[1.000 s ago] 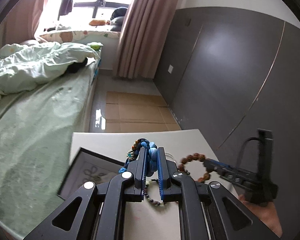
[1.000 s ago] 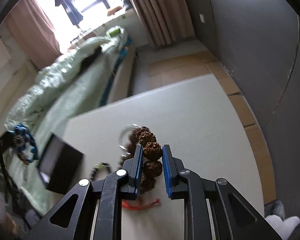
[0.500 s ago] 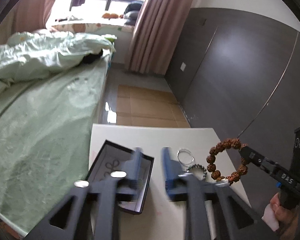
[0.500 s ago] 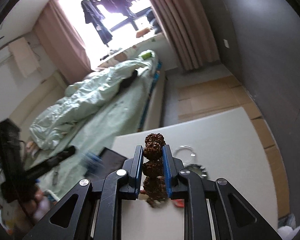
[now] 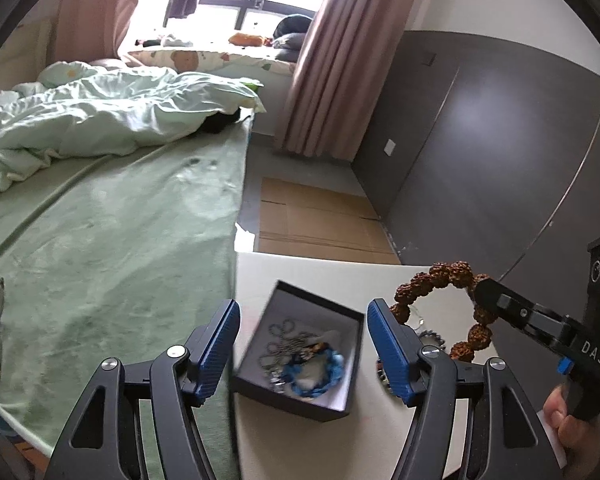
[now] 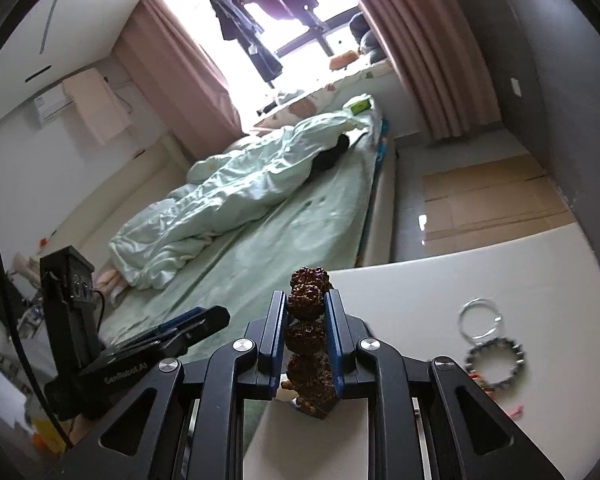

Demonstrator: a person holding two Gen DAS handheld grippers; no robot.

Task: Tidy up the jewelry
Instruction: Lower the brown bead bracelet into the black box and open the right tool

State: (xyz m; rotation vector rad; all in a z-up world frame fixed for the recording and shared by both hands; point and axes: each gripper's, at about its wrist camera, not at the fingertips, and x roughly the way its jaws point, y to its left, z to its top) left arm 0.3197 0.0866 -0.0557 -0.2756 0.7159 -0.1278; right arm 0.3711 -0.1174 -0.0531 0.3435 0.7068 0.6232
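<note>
Transfer step. The left gripper point(image 5: 300, 344), jaws just opened and empty, hangs over the box point(image 5: 352, 322) by the table's point(image 5: 324, 270) left edge (blue bracelet point(image 5: 320, 372) inside); the right gripper point(image 6: 305, 314), clamped on the brown bead bracelet point(image 6: 306, 304), must carry it boxward.

Landmark: box point(image 5: 342, 312), open, on table point(image 5: 300, 440) near its left edge.
In box: braided bracelet point(image 5: 320, 368), chain point(image 5: 288, 340).
Right of box: bead bracelet point(image 5: 440, 280), above table.
Further right: ring point(image 6: 478, 318), beaded band point(image 6: 496, 362), on table.
Left of box: bed point(image 5: 100, 240).
</note>
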